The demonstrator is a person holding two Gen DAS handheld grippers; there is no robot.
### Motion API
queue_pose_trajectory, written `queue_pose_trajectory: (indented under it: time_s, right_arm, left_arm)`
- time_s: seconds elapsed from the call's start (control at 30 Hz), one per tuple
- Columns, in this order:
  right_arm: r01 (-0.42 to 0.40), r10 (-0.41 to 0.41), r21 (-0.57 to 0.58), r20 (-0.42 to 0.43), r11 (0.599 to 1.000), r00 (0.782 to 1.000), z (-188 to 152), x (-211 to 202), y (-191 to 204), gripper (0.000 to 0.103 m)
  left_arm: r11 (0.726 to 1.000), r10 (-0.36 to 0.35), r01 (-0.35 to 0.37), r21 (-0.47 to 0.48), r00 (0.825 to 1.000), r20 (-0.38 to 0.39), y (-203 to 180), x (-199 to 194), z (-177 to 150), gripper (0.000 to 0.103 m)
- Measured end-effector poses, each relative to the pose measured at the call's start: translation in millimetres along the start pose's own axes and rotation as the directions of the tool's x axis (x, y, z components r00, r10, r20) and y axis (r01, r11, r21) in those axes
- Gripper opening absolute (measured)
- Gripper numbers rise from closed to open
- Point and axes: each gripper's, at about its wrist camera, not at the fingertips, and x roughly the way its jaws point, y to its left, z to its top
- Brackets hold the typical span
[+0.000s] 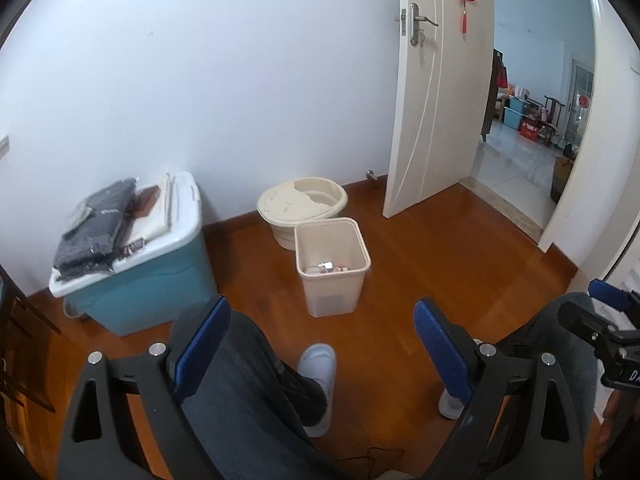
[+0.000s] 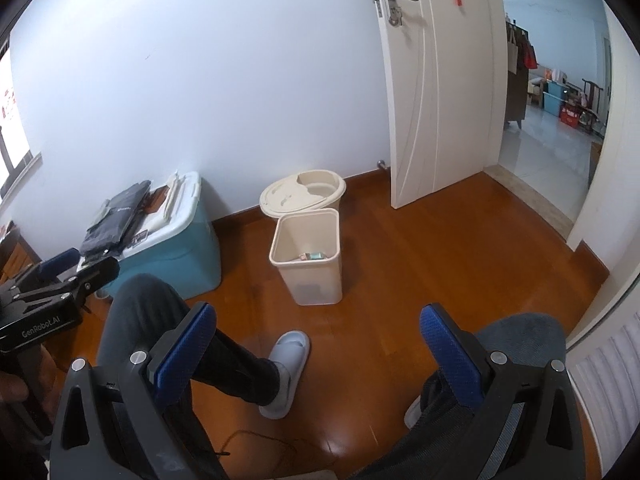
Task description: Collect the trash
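Observation:
A cream square waste bin [image 1: 332, 266] stands on the wooden floor ahead, with a few pieces of trash [image 1: 330, 268] at its bottom. It also shows in the right wrist view [image 2: 310, 256], with trash [image 2: 314, 256] inside. My left gripper [image 1: 320, 344] is open and empty, held above the person's knees, well short of the bin. My right gripper [image 2: 318, 344] is open and empty, at a similar distance from the bin. Each gripper shows at the edge of the other's view.
A round cream basin with a lid [image 1: 302, 204] sits behind the bin against the wall. A teal storage box [image 1: 136, 276] with black bags on its lid stands to the left. A white door [image 1: 436, 88] stands open at the right. The person's slippered feet [image 1: 320, 376] rest on the floor.

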Motion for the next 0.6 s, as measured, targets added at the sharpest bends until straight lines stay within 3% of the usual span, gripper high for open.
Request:
queue_pose_trajectory:
  time_s: [0.27,0.6]
  right_arm:
    - [-0.02,0.02,0.014,-0.007,1.0,1.0,2.8,-1.1,1.1,0.103]
    - [-0.087,0.087,0.016,-0.025,0.996,0.996,6.3,1.4,5.8,0.103]
  left_arm:
    - [1.0,-0.031,0.032,0.001,0.999,-0.028,-6.2,2.3,-0.5,0.094]
    - [0.999,-0.029,0.029,0.017,0.999,0.013,-7.8,-8.5,2.1,0.094]
